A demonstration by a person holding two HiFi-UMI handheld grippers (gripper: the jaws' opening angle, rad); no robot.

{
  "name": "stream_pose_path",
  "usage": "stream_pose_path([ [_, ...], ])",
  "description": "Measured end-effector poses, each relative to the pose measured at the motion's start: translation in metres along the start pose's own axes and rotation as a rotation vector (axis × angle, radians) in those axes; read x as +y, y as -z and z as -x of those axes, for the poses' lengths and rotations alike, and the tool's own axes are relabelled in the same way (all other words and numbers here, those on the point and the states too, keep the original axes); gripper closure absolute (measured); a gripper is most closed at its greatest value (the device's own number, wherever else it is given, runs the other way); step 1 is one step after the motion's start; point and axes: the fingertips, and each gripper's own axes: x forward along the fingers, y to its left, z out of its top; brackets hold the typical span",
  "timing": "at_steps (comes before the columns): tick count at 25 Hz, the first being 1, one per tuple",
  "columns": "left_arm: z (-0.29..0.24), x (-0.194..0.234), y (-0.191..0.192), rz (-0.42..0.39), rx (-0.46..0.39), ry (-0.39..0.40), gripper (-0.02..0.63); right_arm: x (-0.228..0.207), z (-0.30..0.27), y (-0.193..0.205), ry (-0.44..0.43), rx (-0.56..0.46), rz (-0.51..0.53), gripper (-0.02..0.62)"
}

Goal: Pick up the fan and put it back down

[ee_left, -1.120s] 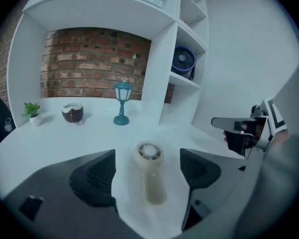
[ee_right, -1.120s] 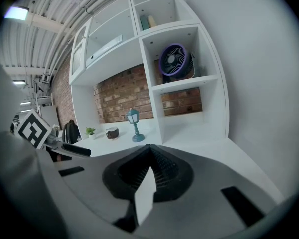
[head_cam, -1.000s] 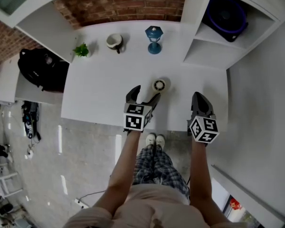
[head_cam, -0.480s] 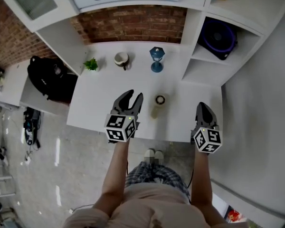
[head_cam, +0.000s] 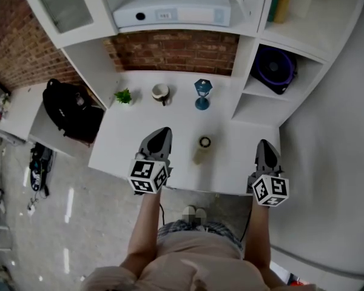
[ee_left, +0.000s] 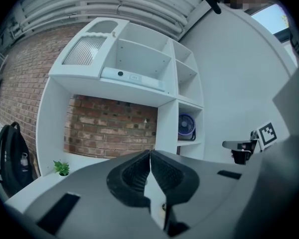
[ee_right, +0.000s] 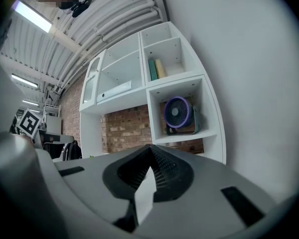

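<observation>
The purple fan (head_cam: 274,70) stands in the lower right cubby of the white shelf unit, and it also shows as the fan (ee_left: 186,127) and the fan (ee_right: 177,112). My left gripper (head_cam: 161,135) hovers above the table's front left, far from the fan. Its jaws are closing and meet at the tips (ee_left: 150,153) with nothing between them. My right gripper (head_cam: 265,147) hangs above the table's front right corner, below the fan's cubby, shut and empty (ee_right: 150,147). Both point level toward the shelves.
On the white table (head_cam: 139,132) stand a small plant (head_cam: 124,96), a mug (head_cam: 161,93), a blue lantern (head_cam: 202,94) and a pale cylinder (head_cam: 203,144). A black backpack (head_cam: 70,111) sits at the left. A white box (head_cam: 173,14) lies on the upper shelf.
The left jaws went from wide open to closed. Both grippers rose and spread apart, and the view tipped up, so more of the shelf unit shows.
</observation>
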Motion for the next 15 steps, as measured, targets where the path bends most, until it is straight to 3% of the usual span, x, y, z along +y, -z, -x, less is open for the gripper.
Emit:
stream_pose_path([
  [7,0.009,0.004,-0.017,-0.021,-0.057,-0.004,0.578,0.0,0.006,-0.011,0.004,-0.041,0.009,0.58],
  [15,0.008,0.005,-0.016,-0.013,-0.055,0.004,0.578,-0.005,0.006,-0.008,0.018,-0.014,0.032,0.58],
])
